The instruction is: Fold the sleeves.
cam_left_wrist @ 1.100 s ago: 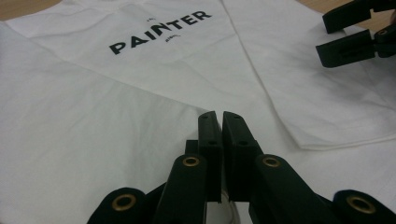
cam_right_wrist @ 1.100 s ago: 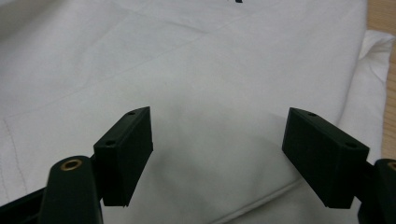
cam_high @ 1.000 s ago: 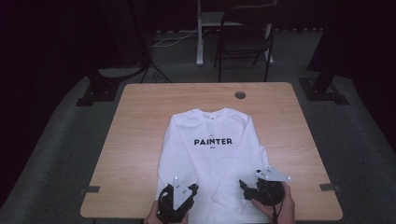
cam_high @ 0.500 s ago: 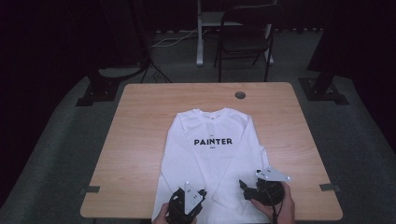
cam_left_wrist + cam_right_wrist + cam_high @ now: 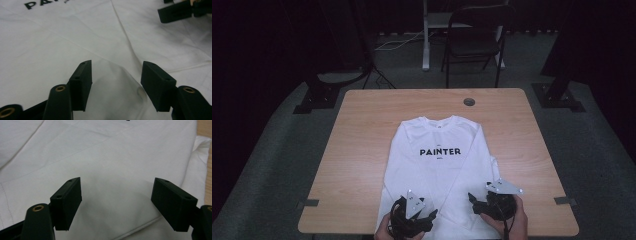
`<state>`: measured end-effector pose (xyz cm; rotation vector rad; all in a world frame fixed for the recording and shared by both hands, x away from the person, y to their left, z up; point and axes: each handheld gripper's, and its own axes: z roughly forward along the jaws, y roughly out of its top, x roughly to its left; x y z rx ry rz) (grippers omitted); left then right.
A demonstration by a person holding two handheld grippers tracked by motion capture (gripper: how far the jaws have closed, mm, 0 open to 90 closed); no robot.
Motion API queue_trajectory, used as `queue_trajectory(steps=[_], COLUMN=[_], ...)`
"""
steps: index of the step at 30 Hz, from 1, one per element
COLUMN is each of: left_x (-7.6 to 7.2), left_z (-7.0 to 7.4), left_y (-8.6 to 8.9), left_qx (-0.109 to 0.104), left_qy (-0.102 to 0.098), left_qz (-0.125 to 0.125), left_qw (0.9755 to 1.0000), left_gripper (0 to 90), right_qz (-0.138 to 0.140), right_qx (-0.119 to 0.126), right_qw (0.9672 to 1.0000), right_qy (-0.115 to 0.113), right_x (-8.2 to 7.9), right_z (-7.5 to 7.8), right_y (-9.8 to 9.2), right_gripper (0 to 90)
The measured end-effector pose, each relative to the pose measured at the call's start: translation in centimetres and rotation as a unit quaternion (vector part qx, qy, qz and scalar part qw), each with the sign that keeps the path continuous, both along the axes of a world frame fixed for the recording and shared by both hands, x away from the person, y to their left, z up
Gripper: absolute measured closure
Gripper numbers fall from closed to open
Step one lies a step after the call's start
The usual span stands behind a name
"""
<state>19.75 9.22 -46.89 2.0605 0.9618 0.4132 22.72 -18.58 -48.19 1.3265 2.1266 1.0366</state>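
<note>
A white long-sleeved shirt (image 5: 437,160) printed "PAINTER" lies flat on the wooden table (image 5: 362,150), sleeves folded in along its body. My left gripper (image 5: 429,216) hovers over the shirt's near left hem. Its jaws have just been opening and now stand apart in the left gripper view (image 5: 116,72), with only flat cloth (image 5: 62,45) under the gap. My right gripper (image 5: 473,199) sits over the near right hem. It is open in the right gripper view (image 5: 117,187), where white fabric (image 5: 120,157) lies below and nothing is pinched.
A round cable hole (image 5: 469,102) sits near the table's far edge. A black folding chair (image 5: 474,45) and stand legs (image 5: 332,85) are on the floor beyond. Grey tape tabs (image 5: 565,201) mark the table's near corners. Bare wood flanks the shirt on both sides.
My left gripper has shifted a little right and toward the near edge of the table. The right gripper and the shirt have stayed put.
</note>
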Motion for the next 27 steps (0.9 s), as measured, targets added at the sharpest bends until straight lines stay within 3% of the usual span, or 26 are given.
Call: queue_trajectory(steps=[2, 6, 10, 13, 15, 22, 27], left_x=[0.2, 0.9, 1.7, 2.2, 2.3, 1.7, 1.5], left_z=[0.3, 0.8, 0.9, 0.6, 0.4, -0.2, -0.9], left_y=[0.5, 2.1, 3.2, 3.3, 2.8, -0.6, -1.7], left_qx=[-0.011, -0.066, -0.061, -0.047, -0.024, 0.050, 0.058], left_qy=[-0.003, 0.000, -0.001, 0.005, 0.004, -0.008, -0.002], left_qz=[0.010, 0.018, 0.048, 0.059, 0.059, 0.026, 0.011], left_qw=[0.9999, 0.9977, 0.9970, 0.9971, 0.9980, 0.9984, 0.9982], left_gripper=[39.6, 36.0, 33.7, 32.9, 32.1, 31.7, 31.2], right_qz=[0.000, 0.000, 0.000, -0.001, -0.001, 0.000, -0.001], right_qx=[0.000, -0.001, -0.002, -0.002, -0.003, -0.002, -0.001], right_qw=[1.0000, 1.0000, 1.0000, 1.0000, 1.0000, 1.0000, 1.0000], right_qy=[0.000, 0.000, 0.000, 0.002, 0.002, 0.001, 0.001], right_x=[0.0, 0.0, 0.0, 0.0, 0.0, 0.0, 0.0], right_z=[0.0, 0.0, 0.0, 0.0, 0.0, 0.0, 0.0], right_y=[0.0, 0.0, 0.0, 0.0, 0.1, 0.0, 0.0], right_gripper=[23.6, 23.6, 23.6, 23.6, 23.5, 23.1, 23.0])
